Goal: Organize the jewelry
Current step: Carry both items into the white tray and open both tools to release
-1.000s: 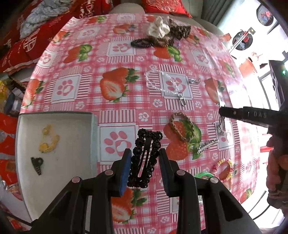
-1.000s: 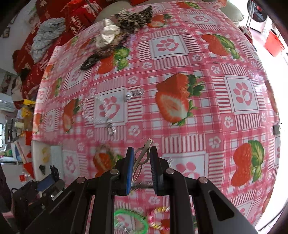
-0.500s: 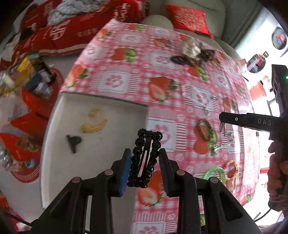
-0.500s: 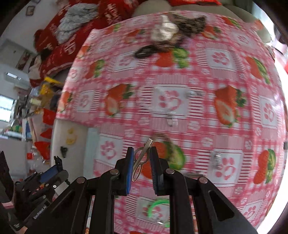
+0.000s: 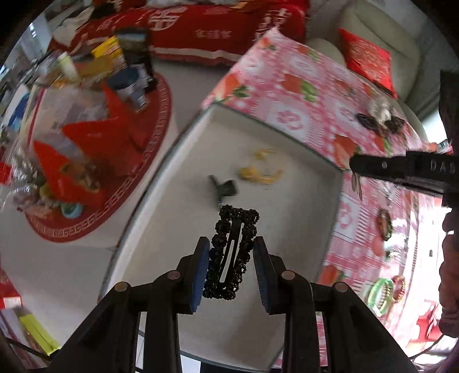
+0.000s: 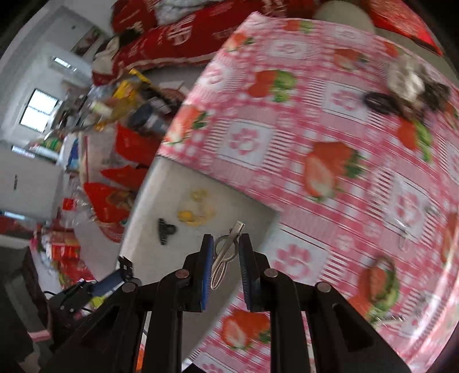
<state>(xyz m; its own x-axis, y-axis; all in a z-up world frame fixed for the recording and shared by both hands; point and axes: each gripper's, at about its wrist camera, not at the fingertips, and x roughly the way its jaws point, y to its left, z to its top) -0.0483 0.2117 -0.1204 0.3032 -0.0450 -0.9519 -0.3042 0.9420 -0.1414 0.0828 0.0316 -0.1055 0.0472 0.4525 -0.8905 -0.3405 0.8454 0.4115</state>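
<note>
The table (image 6: 338, 94) wears a pink checked cloth printed with strawberries and paw marks. At its near corner sits a pale tray (image 5: 287, 137) holding a yellow trinket (image 5: 258, 175) and a small dark clip (image 5: 223, 189). The left tool (image 5: 231, 265) is clamped on a black beaded hair clip (image 5: 232, 252), held above the tray. The right tool (image 6: 225, 265) grips a silver hair clip (image 6: 225, 252) over the tray's edge. At the far side of the table lie scrunchies (image 6: 407, 89); a green bangle (image 5: 383, 295) rests nearer. Beyond the table, a round red rug (image 5: 94, 160) carries clutter, with red cushions (image 5: 223, 25) behind.
</note>
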